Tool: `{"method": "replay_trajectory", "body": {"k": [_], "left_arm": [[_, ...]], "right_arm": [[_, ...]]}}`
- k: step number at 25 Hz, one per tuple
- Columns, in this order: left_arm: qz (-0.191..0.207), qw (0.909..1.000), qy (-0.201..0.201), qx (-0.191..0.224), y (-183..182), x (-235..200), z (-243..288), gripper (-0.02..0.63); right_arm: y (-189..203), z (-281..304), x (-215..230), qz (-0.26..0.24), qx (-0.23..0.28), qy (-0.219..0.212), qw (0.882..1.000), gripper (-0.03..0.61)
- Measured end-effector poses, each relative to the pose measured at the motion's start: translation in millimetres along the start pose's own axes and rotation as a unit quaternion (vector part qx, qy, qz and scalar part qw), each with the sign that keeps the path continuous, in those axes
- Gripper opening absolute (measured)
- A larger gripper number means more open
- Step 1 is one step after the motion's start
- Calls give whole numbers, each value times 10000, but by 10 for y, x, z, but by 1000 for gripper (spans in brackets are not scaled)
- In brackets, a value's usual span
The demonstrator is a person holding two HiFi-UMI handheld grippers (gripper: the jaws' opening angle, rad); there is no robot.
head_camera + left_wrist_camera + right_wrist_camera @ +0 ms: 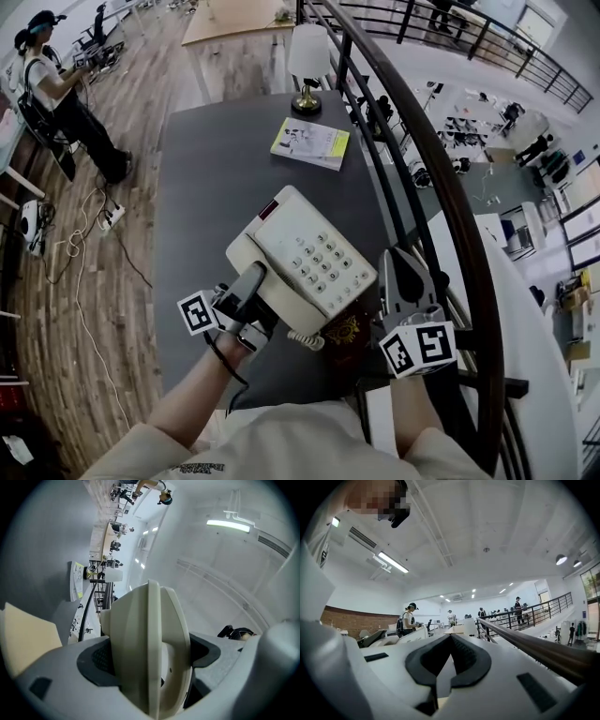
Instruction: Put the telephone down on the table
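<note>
The left gripper (253,286) is clamped on the telephone (305,253) at the end farthest from the yellow booklet (310,142), over the dark table (206,169); whether its base rests flat cannot be told. The right gripper (396,262), also on the telephone's far side from the booklet, is closed and empty. The set-down seems nearly done, so the next move likely calls for seating the telephone level and then unclamping.

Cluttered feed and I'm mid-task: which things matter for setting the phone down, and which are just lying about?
In the job: cream push-button telephone, left gripper clamped on its handset, dark grey table.
Lying about: yellow-green booklet, white-shaded brass lamp, dark red booklet, idle right gripper.
</note>
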State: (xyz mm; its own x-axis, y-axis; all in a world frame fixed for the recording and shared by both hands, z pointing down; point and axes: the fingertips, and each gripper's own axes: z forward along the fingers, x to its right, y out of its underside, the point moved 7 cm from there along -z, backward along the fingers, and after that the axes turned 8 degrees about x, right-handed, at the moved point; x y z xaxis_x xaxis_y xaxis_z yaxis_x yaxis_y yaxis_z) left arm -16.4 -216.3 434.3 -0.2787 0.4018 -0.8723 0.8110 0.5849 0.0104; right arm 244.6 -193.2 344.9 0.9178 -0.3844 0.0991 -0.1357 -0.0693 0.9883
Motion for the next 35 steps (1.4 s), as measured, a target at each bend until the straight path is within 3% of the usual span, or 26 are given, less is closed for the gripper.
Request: {"method": "replay_trajectory", "body": {"k": [7,14,21,28,32,35], "left_arm": [[294,9985,-384,-255,-243,-719,788,433],[273,9937,-1078,-168,-510,-1674,1206,433],[116,9879,-1533,191,-732,-2510,1286,433],[-87,9749,-2145,595,-698,-3335,1187,433],[-85,9692,-2296,883,-723,-3533,1180,433],[177,9656,-2438,886,-754,-3616,1244,433]], "right_arm": [[112,749,497,-156,2,152,9998,2],[620,1270,934,40,-300,337,9990,2],[1202,1425,1063,281,-656,427,9965,2],[1643,1443,1288,566,-947,651,9918,2],[1813,1412,1344,700,-1045,677,9897,2],[1938,1362,1403,842,-1139,728,9872,2]]}}
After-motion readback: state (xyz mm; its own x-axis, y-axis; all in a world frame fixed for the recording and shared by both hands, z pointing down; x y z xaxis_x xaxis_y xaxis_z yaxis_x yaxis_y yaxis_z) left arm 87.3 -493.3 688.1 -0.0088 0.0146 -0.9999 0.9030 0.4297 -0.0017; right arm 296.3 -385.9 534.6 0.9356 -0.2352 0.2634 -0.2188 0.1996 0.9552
